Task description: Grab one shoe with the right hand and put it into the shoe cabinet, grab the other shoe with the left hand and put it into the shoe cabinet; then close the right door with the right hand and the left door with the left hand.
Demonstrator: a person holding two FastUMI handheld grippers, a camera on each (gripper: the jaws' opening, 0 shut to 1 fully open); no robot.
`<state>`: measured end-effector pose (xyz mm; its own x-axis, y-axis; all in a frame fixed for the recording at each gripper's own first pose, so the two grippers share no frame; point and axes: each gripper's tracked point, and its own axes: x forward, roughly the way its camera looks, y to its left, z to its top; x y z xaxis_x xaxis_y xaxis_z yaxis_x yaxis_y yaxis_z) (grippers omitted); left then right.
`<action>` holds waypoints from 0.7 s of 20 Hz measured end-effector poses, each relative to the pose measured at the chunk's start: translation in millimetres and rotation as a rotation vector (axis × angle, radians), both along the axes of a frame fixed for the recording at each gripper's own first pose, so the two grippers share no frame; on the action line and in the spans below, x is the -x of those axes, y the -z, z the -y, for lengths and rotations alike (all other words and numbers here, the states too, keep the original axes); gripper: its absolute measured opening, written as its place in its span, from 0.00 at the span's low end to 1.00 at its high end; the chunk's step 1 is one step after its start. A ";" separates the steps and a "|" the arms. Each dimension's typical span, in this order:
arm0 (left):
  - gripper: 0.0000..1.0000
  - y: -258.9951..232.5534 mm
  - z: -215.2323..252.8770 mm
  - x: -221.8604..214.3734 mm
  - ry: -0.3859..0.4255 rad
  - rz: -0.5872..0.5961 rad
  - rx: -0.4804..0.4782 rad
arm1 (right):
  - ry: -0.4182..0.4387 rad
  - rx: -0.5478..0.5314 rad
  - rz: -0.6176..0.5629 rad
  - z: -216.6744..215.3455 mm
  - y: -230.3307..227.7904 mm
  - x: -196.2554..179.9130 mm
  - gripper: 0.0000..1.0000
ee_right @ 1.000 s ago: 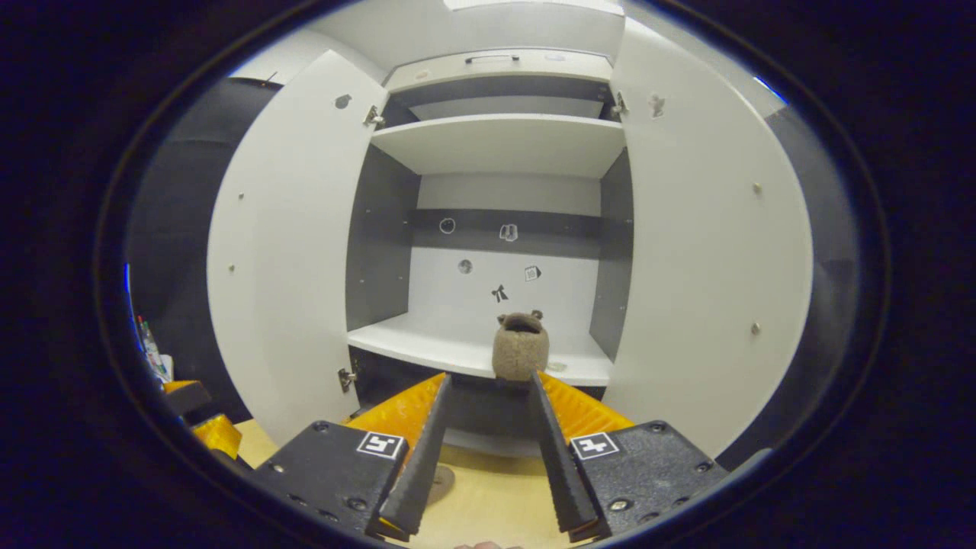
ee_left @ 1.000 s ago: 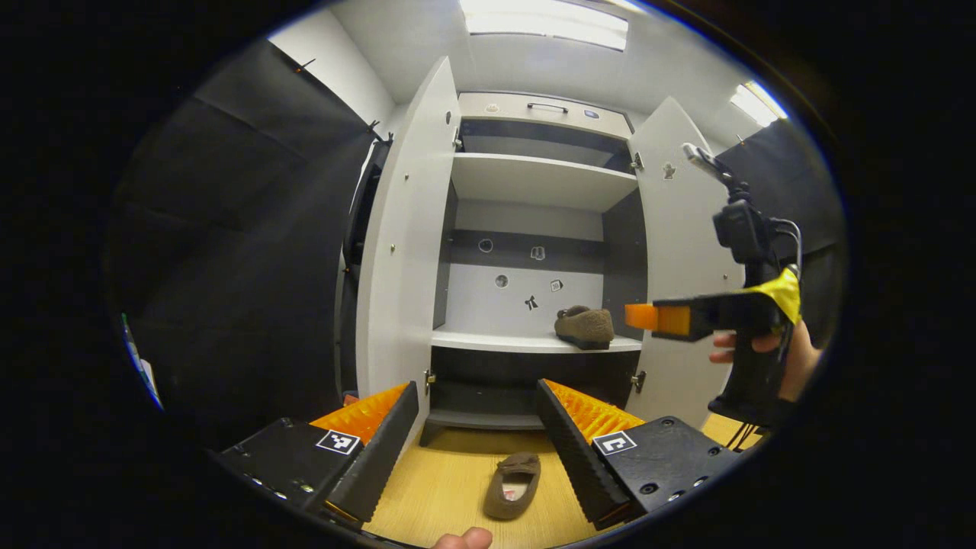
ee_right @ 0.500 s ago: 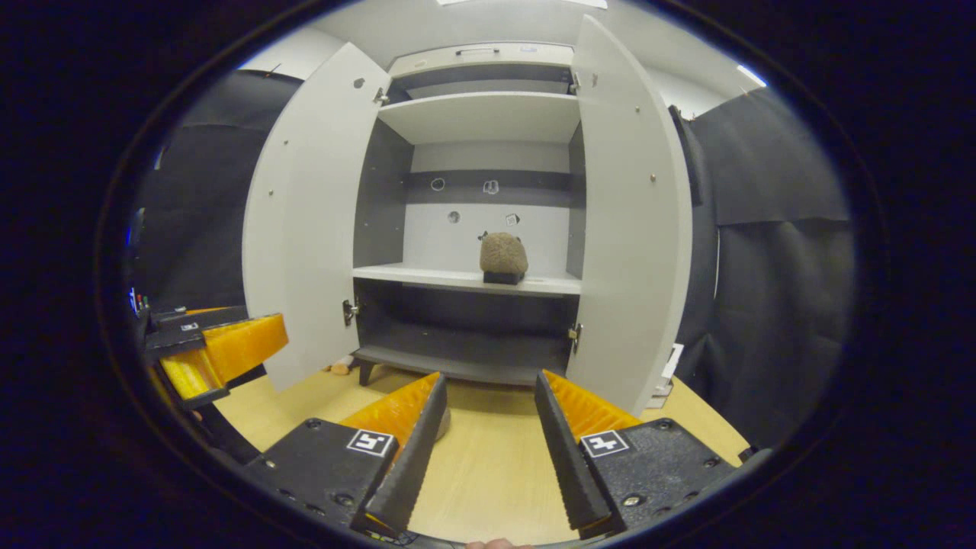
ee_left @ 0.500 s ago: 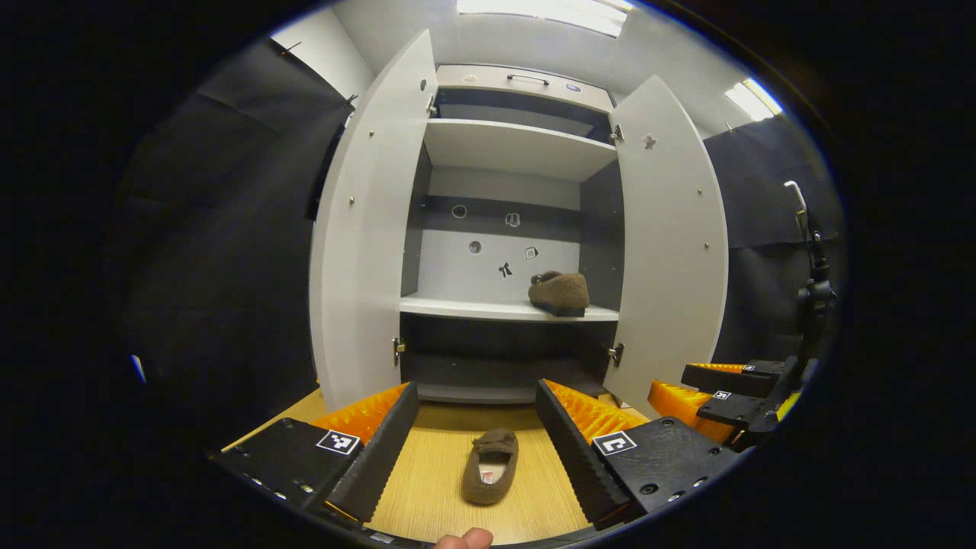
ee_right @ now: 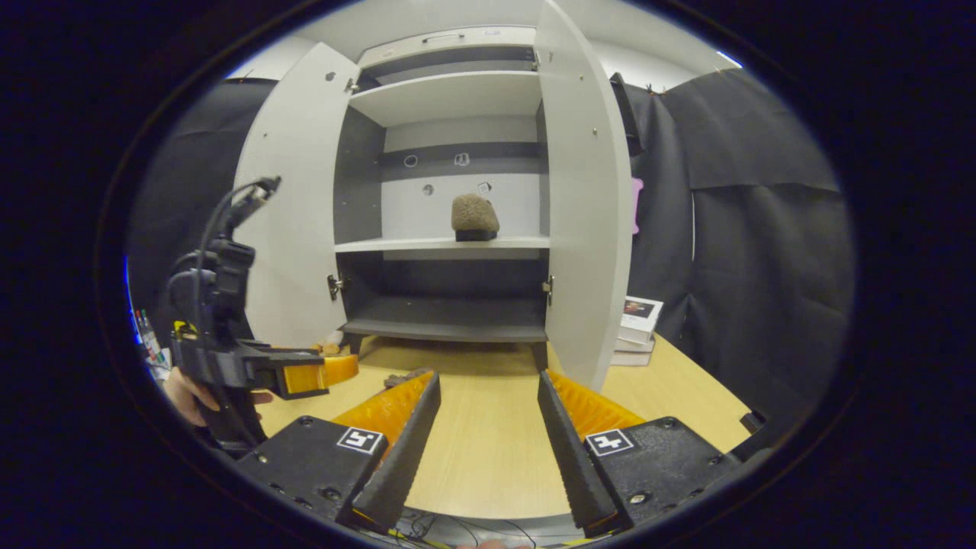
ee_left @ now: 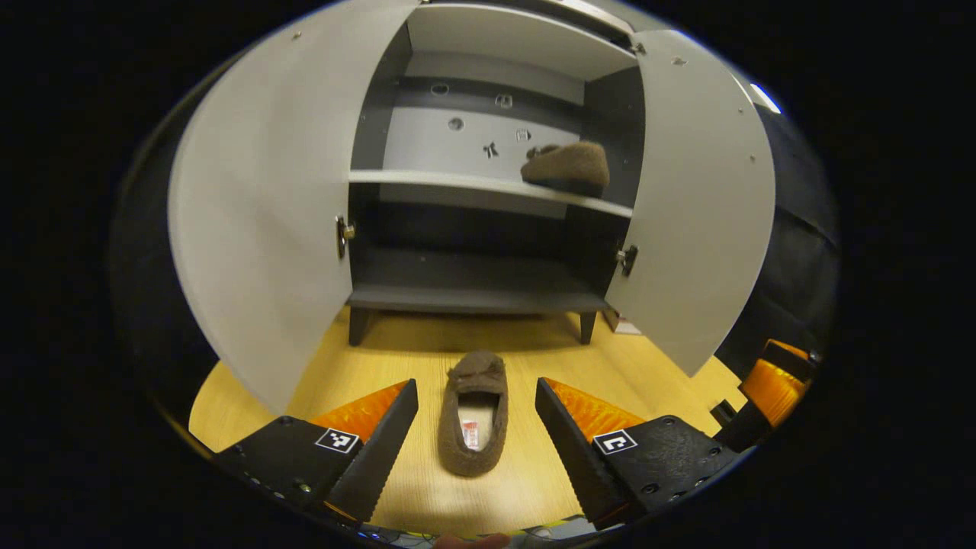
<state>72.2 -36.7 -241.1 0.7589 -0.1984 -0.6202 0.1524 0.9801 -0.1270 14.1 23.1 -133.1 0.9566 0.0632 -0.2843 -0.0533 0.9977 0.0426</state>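
One brown fuzzy shoe (ee_left: 568, 162) rests on the right part of the white middle shelf (ee_left: 427, 180) of the shoe cabinet, seen as the shoe (ee_right: 474, 215) in the right gripper view. The other shoe (ee_left: 473, 415) lies on the wooden floor, toe toward the cabinet. My left gripper (ee_left: 475, 383) is open low over it, a finger on each side, not touching. My right gripper (ee_right: 489, 375) is open and empty, well back from the cabinet. The left door (ee_left: 259, 221) and right door (ee_left: 701, 191) both stand open.
The left gripper (ee_right: 320, 374), held by a hand (ee_right: 187, 393), sits low at the left of the right gripper view. The right gripper (ee_left: 770, 381) peeks in at the far right of the left gripper view. A stack of books (ee_right: 637, 320) lies behind the right door (ee_right: 583, 206).
The left gripper has dropped toward the floor, so the floor shoe now lies between its fingers. The right gripper has drawn back and down from the cabinet, leaving its shoe on the shelf.
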 end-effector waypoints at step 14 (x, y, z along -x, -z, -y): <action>0.79 149.4 -6.0 -36.9 -0.075 -0.273 0.091 | 0.056 0.058 -0.109 37.0 31.9 13.3 0.87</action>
